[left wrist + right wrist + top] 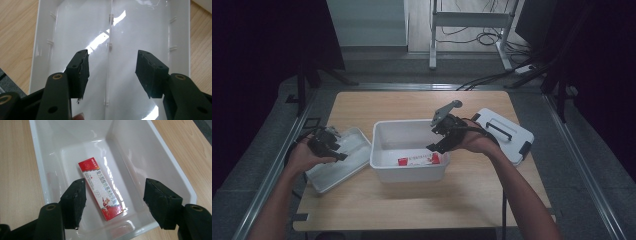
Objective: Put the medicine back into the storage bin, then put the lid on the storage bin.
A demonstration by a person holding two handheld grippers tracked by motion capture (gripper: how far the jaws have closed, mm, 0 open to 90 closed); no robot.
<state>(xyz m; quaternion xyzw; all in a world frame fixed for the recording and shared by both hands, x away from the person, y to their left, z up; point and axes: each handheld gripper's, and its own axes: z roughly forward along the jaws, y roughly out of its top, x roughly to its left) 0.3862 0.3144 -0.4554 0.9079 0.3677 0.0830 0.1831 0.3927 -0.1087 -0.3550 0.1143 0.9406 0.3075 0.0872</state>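
Note:
A white plastic bin (382, 160) stands at the table's middle, and a red and white carton (422, 159) lies flat on its floor. My right gripper (438, 141) hovers over the bin's right side, open, with nothing between its jaws. In the right gripper view the carton (101, 188) lies below the right gripper (115, 203), well apart from the pads. A shallow white tray (357, 155) lies left of the bin. My left gripper (334, 150) hangs open over it. In the left gripper view the tray (62, 30) is bare beneath the left gripper (112, 72).
A white lid with a black handle (504, 132) lies right of the bin near the table's right edge. Bare wooden tabletop (412, 200) stretches in front of the bin. Cables and a metal stand (472, 22) are on the floor beyond the table.

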